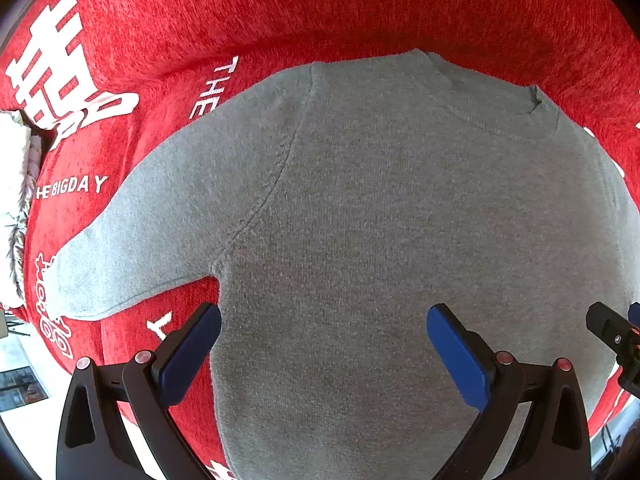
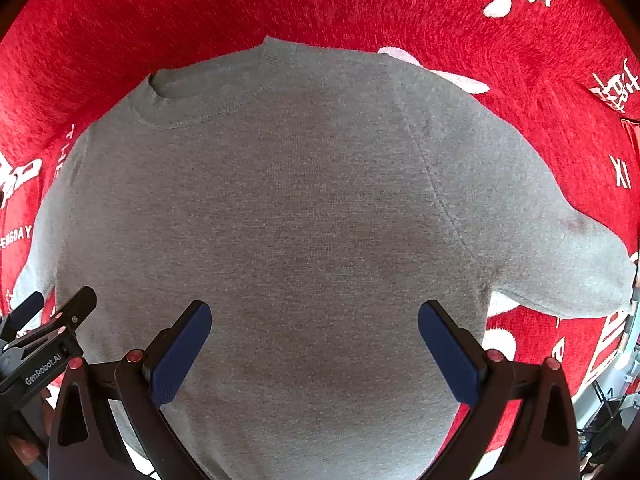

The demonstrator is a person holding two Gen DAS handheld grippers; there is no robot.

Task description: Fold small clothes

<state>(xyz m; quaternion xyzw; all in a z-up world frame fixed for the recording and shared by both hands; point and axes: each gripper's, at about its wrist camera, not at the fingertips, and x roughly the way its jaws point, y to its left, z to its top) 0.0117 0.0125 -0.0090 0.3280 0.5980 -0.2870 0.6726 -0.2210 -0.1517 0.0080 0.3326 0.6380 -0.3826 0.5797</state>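
— While both arms hover like that, what do you make of it?

— The grey T-shirt (image 1: 360, 220) lies flat and face up on the red cloth (image 1: 320, 8) with white lettering, directly ahead of and beneath both tools, collar (image 2: 192, 108) at the far end. The left gripper (image 1: 324, 344) is spread wide with nothing between its blue pads (image 1: 188, 356); the right gripper (image 2: 316, 344) is spread just as wide, also empty.

— Is it a counter under there?

— I cannot tell; the red cloth covers whatever carries it.

— How will the shirt behave?

— I'd judge it light and limp, a soft knit that will sag and drape the moment it is lifted. It looks slightly fuzzy, so it should cling to the plush cloth rather than slide.

— Where to take hold?

— The left sleeve (image 1: 132, 248) runs out ahead and to the left of the left gripper; the right sleeve (image 2: 560, 264) runs out to the right of the right one. Pinching a sleeve hem or the shoulder seam seems sensible, since doubled fabric gives the pads more to bite.

— Any risk?

— Grabbing the red cloth together with the shirt.
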